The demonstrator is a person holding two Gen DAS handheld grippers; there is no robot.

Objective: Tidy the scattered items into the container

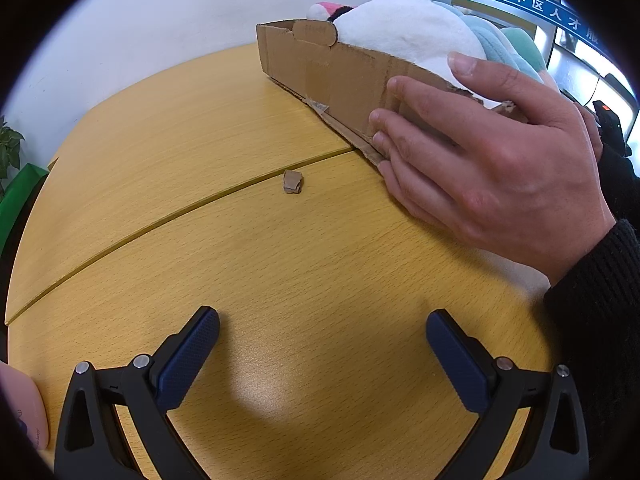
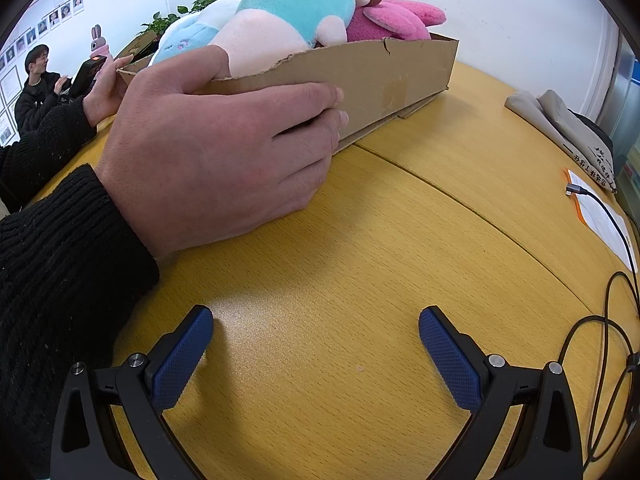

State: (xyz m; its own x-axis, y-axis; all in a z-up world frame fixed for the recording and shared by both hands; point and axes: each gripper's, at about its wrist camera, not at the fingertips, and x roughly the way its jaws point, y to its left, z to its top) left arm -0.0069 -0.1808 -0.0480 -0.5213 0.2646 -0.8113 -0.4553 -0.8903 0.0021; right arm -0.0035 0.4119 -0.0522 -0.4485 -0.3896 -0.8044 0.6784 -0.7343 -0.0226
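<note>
A shallow cardboard box [image 1: 320, 76] stands on the wooden table [image 1: 200, 128] and holds several plush toys, a white one [image 1: 408, 28] on top. The right wrist view shows the box [image 2: 384, 76] with teal [image 2: 296, 4] and pink [image 2: 396, 20] plush toys in it. A bare hand [image 1: 492, 160] grips the box's side wall; it also shows in the right wrist view [image 2: 216, 148]. My left gripper [image 1: 322, 332] is open and empty, low over the table. My right gripper [image 2: 316, 330] is open and empty too.
A small cardboard scrap [image 1: 293, 182] lies on the table near the seam. A grey folded cloth [image 2: 560, 128], a paper sheet [image 2: 600, 216] and a black cable [image 2: 616, 320] lie at the right. A seated person [image 2: 36, 92] is at far left. A pink object [image 1: 24, 412] sits at the lower left edge.
</note>
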